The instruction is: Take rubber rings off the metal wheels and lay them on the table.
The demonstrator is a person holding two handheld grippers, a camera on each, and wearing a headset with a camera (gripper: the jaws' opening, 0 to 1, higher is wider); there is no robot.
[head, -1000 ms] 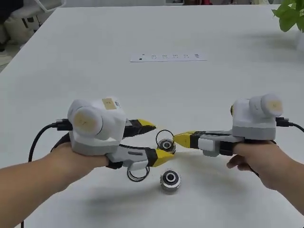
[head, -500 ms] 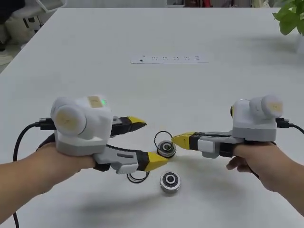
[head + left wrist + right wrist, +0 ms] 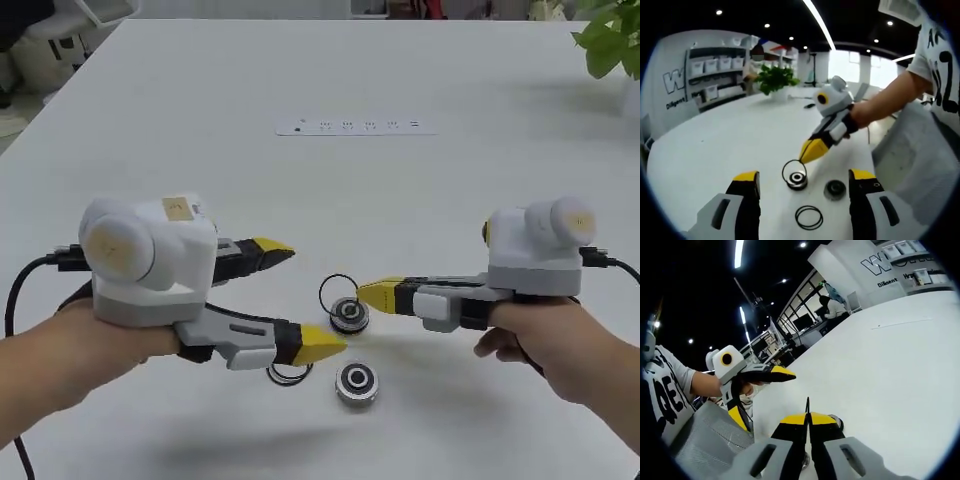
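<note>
the left gripper [image 3: 307,296] has backed off leftward, jaws spread, while the right gripper [image 3: 366,292] pinches a rubber ring [image 3: 322,291] standing over its metal wheel [image 3: 349,314], so laying it by the freed rings [image 3: 289,373] looks next.

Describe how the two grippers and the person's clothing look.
Both the left gripper and the right gripper have pale grey bodies and black jaws ending in pointed yellow tips. A black cable trails from the back of each. The person wears a white short-sleeved T-shirt with black lettering.
</note>
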